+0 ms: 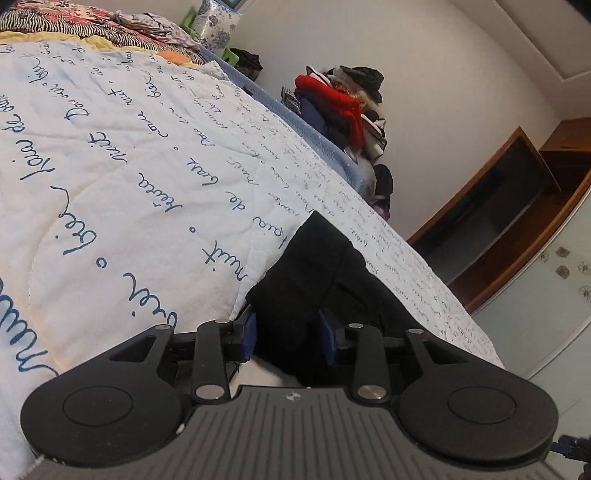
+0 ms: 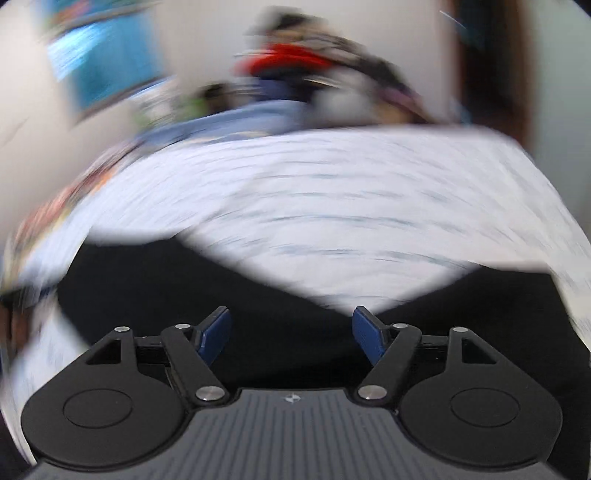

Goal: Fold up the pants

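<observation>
Black pants (image 1: 314, 280) lie on a white quilt (image 1: 129, 184) with blue handwriting printed on it, near the quilt's edge. A bunched-up part of the pants sits between the blue pads (image 1: 246, 338) of the left gripper (image 1: 288, 338). Its jaws stand a little apart, and whether the pads press the cloth cannot be told. The right gripper (image 2: 291, 334) has its jaws wide, with nothing held, above the pants (image 2: 258, 325), which show dark and blurry in that view. The quilt covers a bed. A flowery blanket (image 1: 92, 22) lies at the far end. Beyond the bed, a pile of clothes (image 1: 343, 107) with something red leans by a white wall (image 1: 443, 74). A brown wooden shelf (image 1: 517, 192) stands beside it.
</observation>
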A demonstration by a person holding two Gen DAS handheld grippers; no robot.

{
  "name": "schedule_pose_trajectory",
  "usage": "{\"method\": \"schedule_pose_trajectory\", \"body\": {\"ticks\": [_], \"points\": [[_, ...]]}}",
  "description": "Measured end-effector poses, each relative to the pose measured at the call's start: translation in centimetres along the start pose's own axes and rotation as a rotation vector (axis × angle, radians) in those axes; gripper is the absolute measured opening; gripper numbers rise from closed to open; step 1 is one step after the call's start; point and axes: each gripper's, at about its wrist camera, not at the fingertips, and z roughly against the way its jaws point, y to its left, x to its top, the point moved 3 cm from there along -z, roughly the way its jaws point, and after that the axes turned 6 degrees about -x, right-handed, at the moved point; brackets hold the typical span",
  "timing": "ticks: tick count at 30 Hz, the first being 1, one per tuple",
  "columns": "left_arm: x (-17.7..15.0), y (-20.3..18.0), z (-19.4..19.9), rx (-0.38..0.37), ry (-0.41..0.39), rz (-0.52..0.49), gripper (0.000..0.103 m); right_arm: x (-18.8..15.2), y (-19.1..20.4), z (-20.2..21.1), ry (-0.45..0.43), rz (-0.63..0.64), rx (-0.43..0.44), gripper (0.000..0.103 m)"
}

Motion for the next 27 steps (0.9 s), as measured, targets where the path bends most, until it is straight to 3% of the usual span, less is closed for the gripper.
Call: {"method": "schedule_pose_trajectory", "body": {"ticks": [3, 5, 9, 12, 15, 18, 20, 21, 23, 24, 27], "points": [[0.2, 0.1, -0.2, -0.027, 0.002, 0.013, 0.049, 3.7, -7.5, -1.6, 0.090, -0.332, -0.087, 0.074], [0.2, 0.1, -0.3, -0.030, 0.001, 0.015, 0.049, 5.1, -10.5, -3.3, 0.165, -0.461, -0.132, 0.074], [0.1, 0.5, -0.5, -0.053, -0.002, 0.030, 0.052, 6.7, -11.9, -7.9, 0.368, -0.423, -0.343, 0.074], [0.1, 0.7, -0.3, -0.074, -0.004, 0.038, 0.056, 6.2, -11.4, -10.7, 0.494, -0.324, -0.436, 0.074], [0.2, 0.9, -0.4, -0.091, -0.003, 0.040, 0.061, 6.8, -11.1, -12.0, 0.519, -0.276, -0.503, 0.074], [0.2, 1.1, -0.5, -0.098, -0.005, 0.047, 0.061, 7.0, -11.6, -12.8, 0.508, -0.328, -0.498, 0.074], [0.3, 1.3, -0.5, -0.106, -0.006, 0.055, 0.061, 6.7, -11.6, -13.3, 0.497, -0.319, -0.509, 0.060], [0.3, 1.3, -0.5, -0.108, -0.007, 0.059, 0.061, 6.4, -11.4, -13.2, 0.482, -0.287, -0.536, 0.039], [0.3, 1.4, -0.5, -0.114, -0.009, 0.066, 0.061, 6.2, -11.3, -12.5, 0.451, -0.258, -0.547, 0.028], [0.4, 1.5, -0.5, -0.118, -0.010, 0.070, 0.061, 6.1, -11.5, -12.1, 0.434, -0.258, -0.531, 0.017], [0.5, 1.8, -0.6, -0.126, -0.013, 0.082, 0.061, 5.8, -12.1, -10.0, 0.376, -0.310, -0.491, 0.013]]}}
